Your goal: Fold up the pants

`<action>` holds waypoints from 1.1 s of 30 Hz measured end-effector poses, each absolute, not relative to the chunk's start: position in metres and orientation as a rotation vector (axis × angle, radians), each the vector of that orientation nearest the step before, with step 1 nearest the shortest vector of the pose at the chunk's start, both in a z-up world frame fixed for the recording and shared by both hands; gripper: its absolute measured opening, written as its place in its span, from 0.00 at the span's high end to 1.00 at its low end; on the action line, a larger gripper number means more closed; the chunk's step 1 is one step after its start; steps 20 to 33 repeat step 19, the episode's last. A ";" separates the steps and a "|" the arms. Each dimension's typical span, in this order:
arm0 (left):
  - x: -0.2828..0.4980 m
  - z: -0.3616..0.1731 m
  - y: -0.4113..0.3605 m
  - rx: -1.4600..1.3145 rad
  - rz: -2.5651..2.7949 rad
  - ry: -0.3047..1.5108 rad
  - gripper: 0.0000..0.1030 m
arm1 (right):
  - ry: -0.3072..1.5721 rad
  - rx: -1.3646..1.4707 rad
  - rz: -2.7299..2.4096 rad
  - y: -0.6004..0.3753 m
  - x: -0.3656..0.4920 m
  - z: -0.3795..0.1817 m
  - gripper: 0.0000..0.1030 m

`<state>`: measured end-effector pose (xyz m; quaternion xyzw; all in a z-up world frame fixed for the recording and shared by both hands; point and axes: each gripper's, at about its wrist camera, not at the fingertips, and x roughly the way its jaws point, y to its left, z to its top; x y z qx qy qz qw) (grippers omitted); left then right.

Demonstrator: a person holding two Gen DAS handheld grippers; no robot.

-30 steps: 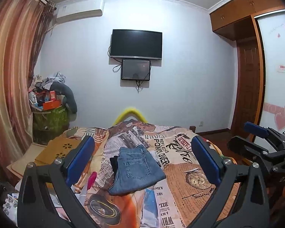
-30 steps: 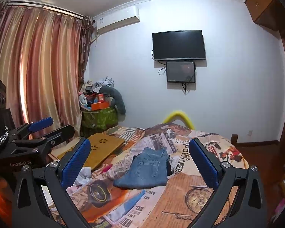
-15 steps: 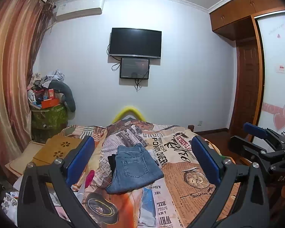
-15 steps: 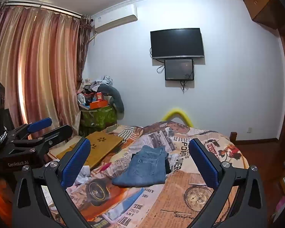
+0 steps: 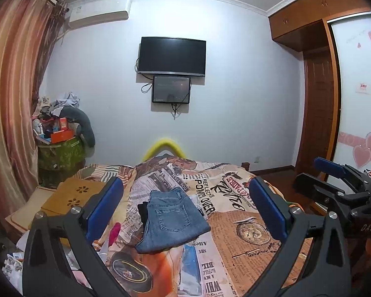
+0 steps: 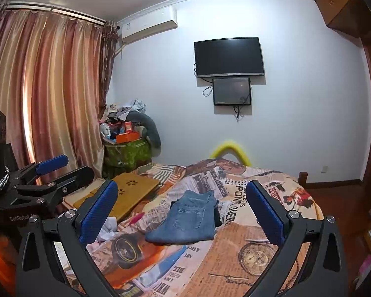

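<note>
On the left, I am holding my left tool (image 5: 185, 208) above the bed (image 5: 247, 232) with its jaws standing wide apart, gripping nothing. Ahead at centre, the jeans (image 5: 172, 219) are lying already folded into a compact stack on the printed bedspread, well apart from both tools. Judging by the denim, they are handling as soft, fairly heavy and non-slippery; I am advising a pinch through all layers at a folded edge. On the right, my right tool (image 6: 181, 211) is likewise standing spread and unloaded.
</note>
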<state>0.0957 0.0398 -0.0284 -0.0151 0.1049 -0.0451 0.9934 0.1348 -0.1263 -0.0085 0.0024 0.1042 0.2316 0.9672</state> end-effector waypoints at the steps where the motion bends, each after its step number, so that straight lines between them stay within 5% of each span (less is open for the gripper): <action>1: 0.096 -0.028 0.040 -0.032 -0.093 0.212 0.00 | 0.211 0.006 0.467 -0.126 0.135 -0.008 0.00; 33: 0.099 -0.030 0.039 -0.045 -0.098 0.227 0.00 | 0.216 0.012 0.461 -0.124 0.135 -0.008 0.00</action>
